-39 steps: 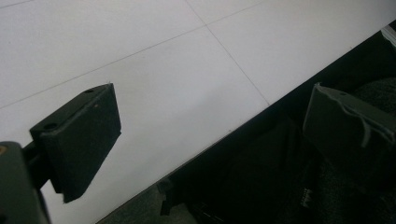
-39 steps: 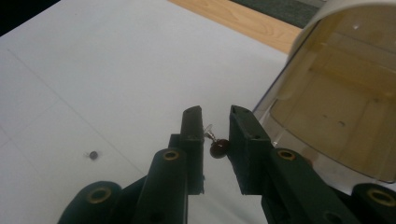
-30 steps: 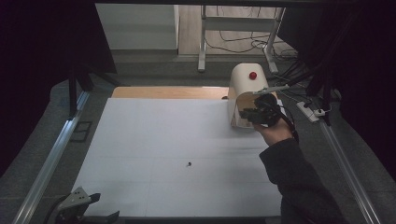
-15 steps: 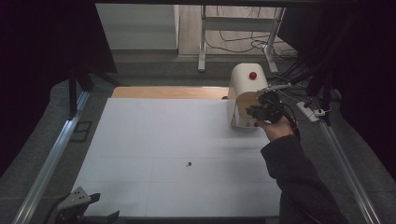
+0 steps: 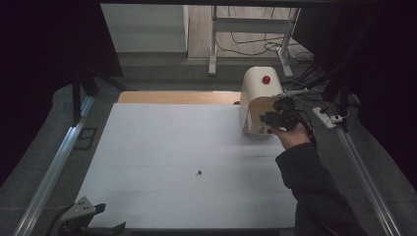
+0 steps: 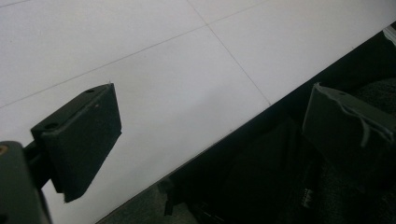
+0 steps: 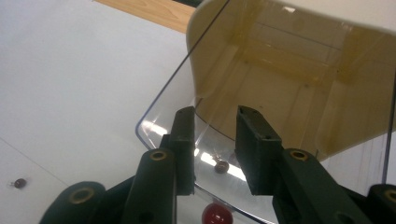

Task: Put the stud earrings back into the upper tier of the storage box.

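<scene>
A white table sheet (image 5: 162,147) is lying flat, with a tiny dark speck (image 5: 199,172) sitting near its middle. A strip of wooden tabletop (image 5: 177,97) is showing at the far edge, and cables (image 5: 246,48) are trailing across the floor beyond.

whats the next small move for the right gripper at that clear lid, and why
Probably draw the right gripper back a little, off the clear lid. Its jaws have just been opening and now stand apart on either side of the lid's red knob, pads not pressing it, and the cream box already stands open, so the lift looks finished.
</scene>
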Demonstrator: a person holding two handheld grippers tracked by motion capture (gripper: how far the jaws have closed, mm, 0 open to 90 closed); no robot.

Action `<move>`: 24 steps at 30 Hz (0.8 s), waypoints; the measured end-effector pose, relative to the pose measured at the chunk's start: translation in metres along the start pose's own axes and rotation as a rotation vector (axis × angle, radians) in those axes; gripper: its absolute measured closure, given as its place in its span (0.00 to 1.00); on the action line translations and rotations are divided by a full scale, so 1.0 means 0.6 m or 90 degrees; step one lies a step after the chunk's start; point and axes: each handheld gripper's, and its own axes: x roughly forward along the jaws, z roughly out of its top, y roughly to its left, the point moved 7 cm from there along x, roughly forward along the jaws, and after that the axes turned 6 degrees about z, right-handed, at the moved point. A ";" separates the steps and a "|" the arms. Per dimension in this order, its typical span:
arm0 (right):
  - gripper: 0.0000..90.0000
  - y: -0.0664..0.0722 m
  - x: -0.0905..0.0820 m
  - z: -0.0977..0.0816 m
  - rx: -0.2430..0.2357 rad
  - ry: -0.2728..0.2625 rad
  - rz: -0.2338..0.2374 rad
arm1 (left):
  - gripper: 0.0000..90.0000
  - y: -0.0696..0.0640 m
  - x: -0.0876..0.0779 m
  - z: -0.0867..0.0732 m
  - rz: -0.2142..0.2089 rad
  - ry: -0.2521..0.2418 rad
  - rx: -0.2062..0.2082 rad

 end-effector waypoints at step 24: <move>0.31 0.056 -0.026 -0.008 -0.043 -0.011 0.058 | 0.06 0.000 0.001 0.000 0.001 0.003 0.003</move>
